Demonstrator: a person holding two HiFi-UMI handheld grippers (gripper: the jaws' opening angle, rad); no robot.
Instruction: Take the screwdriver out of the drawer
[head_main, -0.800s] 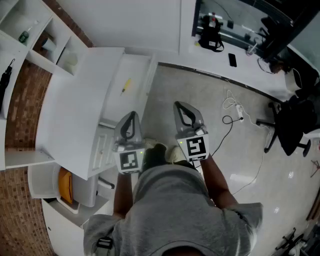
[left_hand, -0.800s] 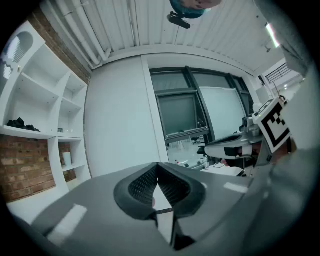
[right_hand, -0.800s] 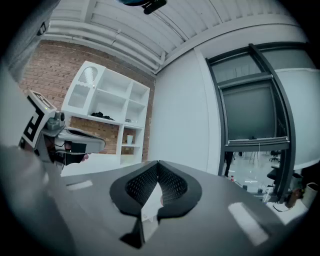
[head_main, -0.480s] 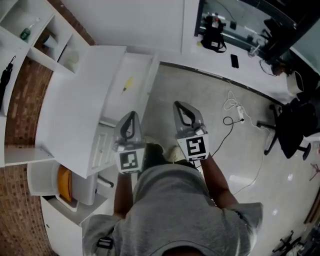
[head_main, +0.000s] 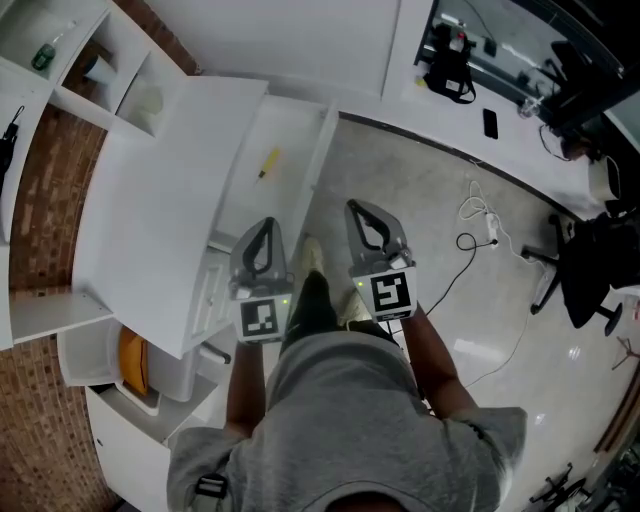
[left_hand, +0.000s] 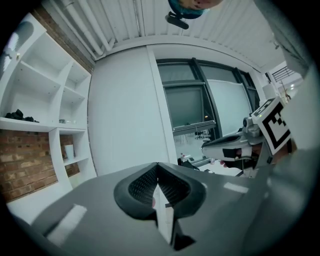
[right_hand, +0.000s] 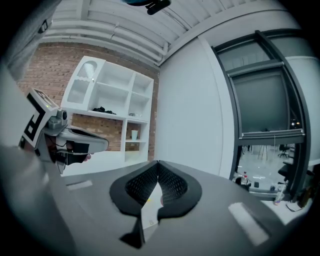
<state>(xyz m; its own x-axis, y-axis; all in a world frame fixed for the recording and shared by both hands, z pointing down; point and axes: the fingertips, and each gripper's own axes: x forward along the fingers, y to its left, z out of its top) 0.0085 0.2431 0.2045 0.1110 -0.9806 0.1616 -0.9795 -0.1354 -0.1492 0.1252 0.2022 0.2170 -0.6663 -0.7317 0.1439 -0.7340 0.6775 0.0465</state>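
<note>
A yellow-handled screwdriver (head_main: 270, 161) lies in the open white drawer (head_main: 322, 150), which sticks out from the white cabinet (head_main: 150, 210) at the upper middle of the head view. My left gripper (head_main: 265, 225) is held level just short of the drawer's near end, its jaws shut with nothing between them. My right gripper (head_main: 360, 208) is beside it over the floor, also shut and empty. In each gripper view the jaw tips meet, the left gripper (left_hand: 158, 165) and the right gripper (right_hand: 158, 163) both facing a white wall.
White shelves (head_main: 95, 70) on a brick wall hold small items at the upper left. A bin with an orange object (head_main: 130, 365) stands at the lower left. Cables (head_main: 480, 225) lie on the floor, an office chair (head_main: 590, 265) stands at the right, and a counter (head_main: 500, 110) carries gear.
The view has shifted forward: the drawer and screwdriver now sit nearer the grippers. A foot has stepped ahead between the two grippers. Both grippers keep their pose, jaws shut.
</note>
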